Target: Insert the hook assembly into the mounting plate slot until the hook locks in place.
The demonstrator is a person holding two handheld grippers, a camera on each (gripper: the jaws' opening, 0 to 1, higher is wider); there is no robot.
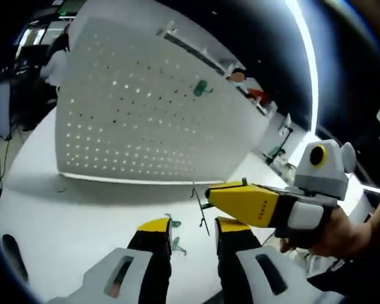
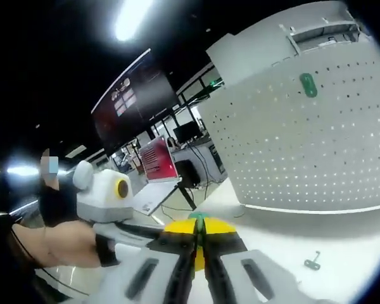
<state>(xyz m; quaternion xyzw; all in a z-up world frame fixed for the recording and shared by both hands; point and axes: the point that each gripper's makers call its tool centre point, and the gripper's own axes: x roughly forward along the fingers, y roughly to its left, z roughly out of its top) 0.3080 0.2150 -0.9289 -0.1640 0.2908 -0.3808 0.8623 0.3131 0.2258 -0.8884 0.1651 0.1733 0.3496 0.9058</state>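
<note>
Yellow-tipped left gripper (image 1: 193, 233): jaws apart, holding nothing. Right gripper (image 2: 199, 237): jaws closed on a thin green-ended wire hook (image 2: 199, 223), low over the white table (image 1: 82, 215). Upright white perforated mounting panel (image 1: 145, 120) stands beyond, a green clip (image 1: 201, 88) already on it.

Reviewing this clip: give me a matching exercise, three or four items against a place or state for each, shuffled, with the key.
Items
1. right gripper
2. left gripper
3. green hook
4. small metal part

Places or states
A. mounted on the white pegboard
B. lying loose on the white table
C. shut on a thin wire hook
D. jaws apart, holding nothing

Pairs: 1-C, 2-D, 3-A, 4-B
</note>
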